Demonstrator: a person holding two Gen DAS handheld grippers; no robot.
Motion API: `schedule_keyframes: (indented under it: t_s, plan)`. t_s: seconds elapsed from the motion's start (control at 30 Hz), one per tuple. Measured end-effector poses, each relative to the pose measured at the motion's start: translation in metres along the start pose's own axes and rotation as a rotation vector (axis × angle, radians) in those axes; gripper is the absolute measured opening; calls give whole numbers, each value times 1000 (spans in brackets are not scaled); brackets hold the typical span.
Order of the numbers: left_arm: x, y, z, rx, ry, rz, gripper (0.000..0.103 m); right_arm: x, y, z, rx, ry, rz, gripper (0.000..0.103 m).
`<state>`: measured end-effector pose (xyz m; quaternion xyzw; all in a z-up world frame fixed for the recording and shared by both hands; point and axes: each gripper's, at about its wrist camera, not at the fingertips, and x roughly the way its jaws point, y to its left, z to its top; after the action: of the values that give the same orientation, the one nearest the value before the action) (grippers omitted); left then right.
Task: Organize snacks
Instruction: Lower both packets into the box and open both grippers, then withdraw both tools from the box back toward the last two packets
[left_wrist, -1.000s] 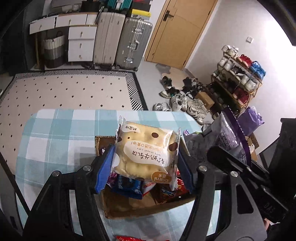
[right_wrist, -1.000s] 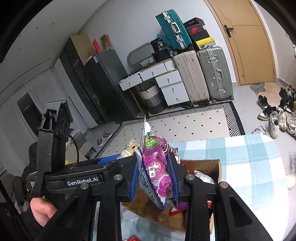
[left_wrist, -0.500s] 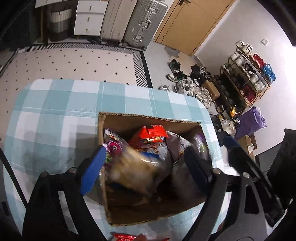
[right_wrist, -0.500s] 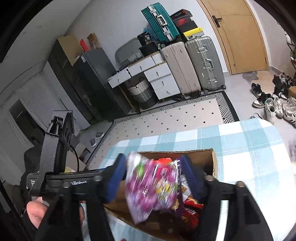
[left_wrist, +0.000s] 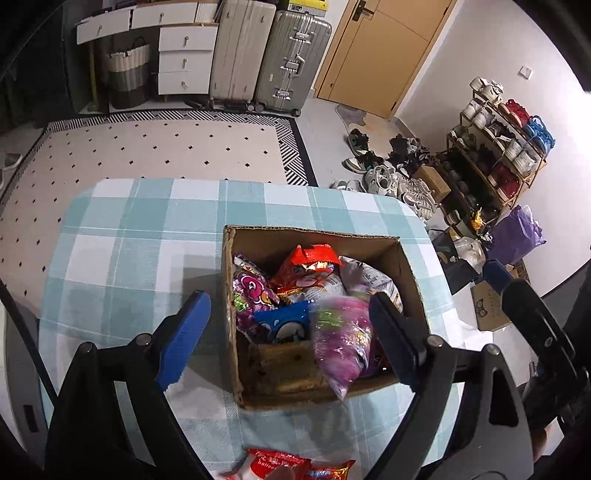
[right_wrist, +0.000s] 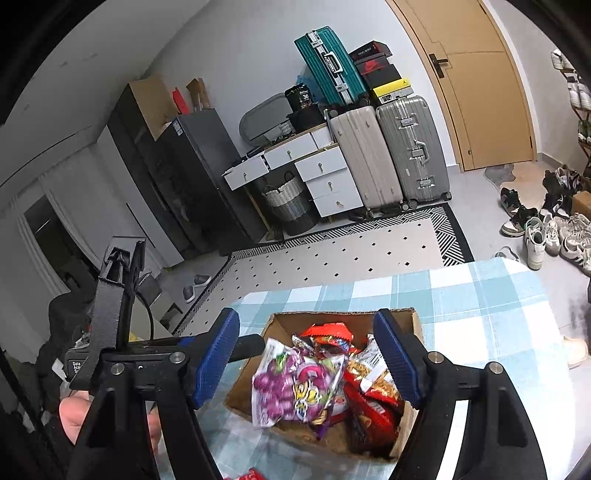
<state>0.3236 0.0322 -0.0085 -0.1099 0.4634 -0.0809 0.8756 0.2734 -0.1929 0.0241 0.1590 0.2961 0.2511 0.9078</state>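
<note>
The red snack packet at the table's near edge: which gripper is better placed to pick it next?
Probably the left gripper: open, empty, with the red snack packet right below it. The right gripper sees only its corner.

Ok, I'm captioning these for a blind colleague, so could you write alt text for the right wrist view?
The right gripper hangs with its jaws wide open over a cardboard box of snacks, where a purple candy bag sits on top. The box stands on a table with a blue checked cloth; suitcases and a door are behind.
</note>
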Motion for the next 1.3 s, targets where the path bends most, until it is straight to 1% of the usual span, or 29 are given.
schedule_keyframes:
  t_s: [0.37,0.53,0.6,0.67,0.73,0.77,0.83,0.93,1.03,1.07,1.13,1.2,1.3]
  plan:
    - [-60,-12,-28,60,-96,63,87,-41,14,-14,1,-28,-3,77]
    - [-91,-21,-45,104,-175,97,87,-62,26,-25,-16,-42,1,77]
    - [-103,-24,-51,115,-200,109,88,-70,31,-29,-22,-45,3,79]
    - [-114,-25,-58,121,-215,114,91,-78,36,-32,-27,-51,1,86]
    - [-126,-27,-67,121,-240,125,101,-87,42,-38,-36,-62,3,86]
    - [-134,-28,-72,124,-259,130,102,-90,45,-39,-39,-66,4,86]
    - [-146,-30,-81,136,-283,139,102,-98,51,-43,-50,-74,8,87]
    - [-160,-34,-96,146,-289,145,102,-108,59,-50,-65,-85,16,93]
    - [-175,-35,-110,138,-308,129,102,-117,66,-60,-83,-87,16,94]
    - [-178,-35,-115,137,-316,134,102,-119,69,-64,-88,-86,15,97]
    - [-185,-35,-126,135,-325,138,102,-125,73,-73,-93,-88,8,101]
    - [-191,-33,-138,121,-333,146,102,-130,76,-82,-93,-91,9,101]
    - [-199,-27,-152,92,-356,137,102,-134,77,-98,-83,-79,7,102]
